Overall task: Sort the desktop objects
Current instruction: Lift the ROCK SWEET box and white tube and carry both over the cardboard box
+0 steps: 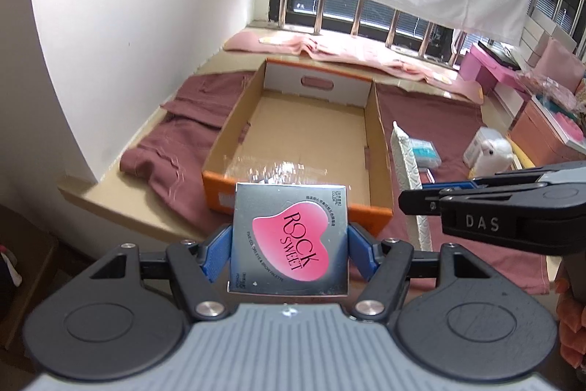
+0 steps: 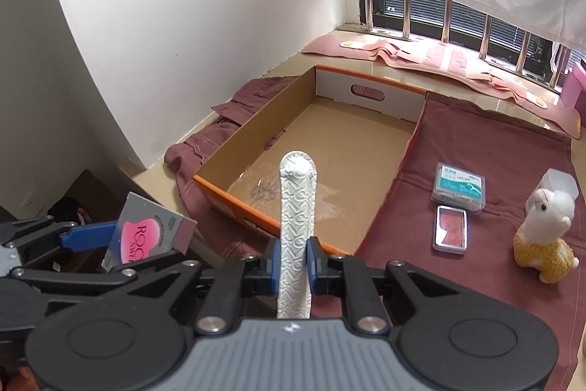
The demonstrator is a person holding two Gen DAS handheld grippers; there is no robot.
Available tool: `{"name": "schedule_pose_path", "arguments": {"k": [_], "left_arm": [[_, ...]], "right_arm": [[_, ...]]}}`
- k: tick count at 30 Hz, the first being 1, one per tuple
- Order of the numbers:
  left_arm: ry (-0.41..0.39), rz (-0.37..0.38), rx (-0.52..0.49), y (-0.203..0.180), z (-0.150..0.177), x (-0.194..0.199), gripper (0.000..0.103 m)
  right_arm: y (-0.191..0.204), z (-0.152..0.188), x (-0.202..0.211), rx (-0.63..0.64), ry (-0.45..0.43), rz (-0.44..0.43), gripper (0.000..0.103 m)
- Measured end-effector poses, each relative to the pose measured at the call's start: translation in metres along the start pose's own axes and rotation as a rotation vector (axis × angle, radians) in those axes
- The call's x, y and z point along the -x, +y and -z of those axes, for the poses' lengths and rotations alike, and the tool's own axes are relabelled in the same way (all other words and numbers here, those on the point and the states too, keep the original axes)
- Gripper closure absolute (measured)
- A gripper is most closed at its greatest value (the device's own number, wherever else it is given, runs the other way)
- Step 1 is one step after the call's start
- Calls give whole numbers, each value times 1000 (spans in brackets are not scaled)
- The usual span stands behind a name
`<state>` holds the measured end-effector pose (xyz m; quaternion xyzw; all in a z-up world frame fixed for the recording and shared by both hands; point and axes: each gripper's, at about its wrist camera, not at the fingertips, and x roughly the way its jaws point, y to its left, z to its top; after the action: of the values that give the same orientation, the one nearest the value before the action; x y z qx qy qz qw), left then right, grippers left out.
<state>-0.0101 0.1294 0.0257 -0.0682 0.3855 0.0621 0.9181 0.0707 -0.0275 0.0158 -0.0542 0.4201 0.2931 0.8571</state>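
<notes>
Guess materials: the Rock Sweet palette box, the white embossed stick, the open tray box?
Rock Sweet palette box: likely glossy printed card, silver with mirror-like glare.
White embossed stick: unclear, perhaps embossed paper or foil wrapping; raised wavy pattern, dull sheen.
Open tray box: corrugated cardboard, matte brown inside, orange and white print outside, with a die-cut handle slot.

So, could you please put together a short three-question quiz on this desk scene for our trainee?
1. True or false: the cardboard box already holds the plush alpaca.
2. What do the left tongs grip?
A. a floss-pick case
B. the silver Rock Sweet palette box
C. a blush compact
3. Fill in: the right tongs are shut on a slim white embossed ____.

Key:
1. False; the alpaca stands on the maroon cloth, right of the box.
2. B.
3. Tube.
</notes>
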Motion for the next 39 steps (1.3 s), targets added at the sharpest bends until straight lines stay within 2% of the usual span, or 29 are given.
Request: {"name": "schedule_pose_path", "arguments": {"k": [9,15,26,33,39], "left_arm": [[-26,-2,13,10,-36,-15,35],[-24,-3,25,15,-63,-36,35],[-10,-38,2,25,-114,-95,35],[0,-28,-15,27,-143,-136,35],[46,-32,-23,27,-162,-181,35]], "right_arm": [[-15,-39,-14,-37,-27,-11,89],[-24,-65,-37,-54,-18,-6,89],[-40,-112,-93,-78,6,13,89],[-60,-139,-124,-119,20,25,89],[-78,-155,-157,-152,46,58,89]]}}
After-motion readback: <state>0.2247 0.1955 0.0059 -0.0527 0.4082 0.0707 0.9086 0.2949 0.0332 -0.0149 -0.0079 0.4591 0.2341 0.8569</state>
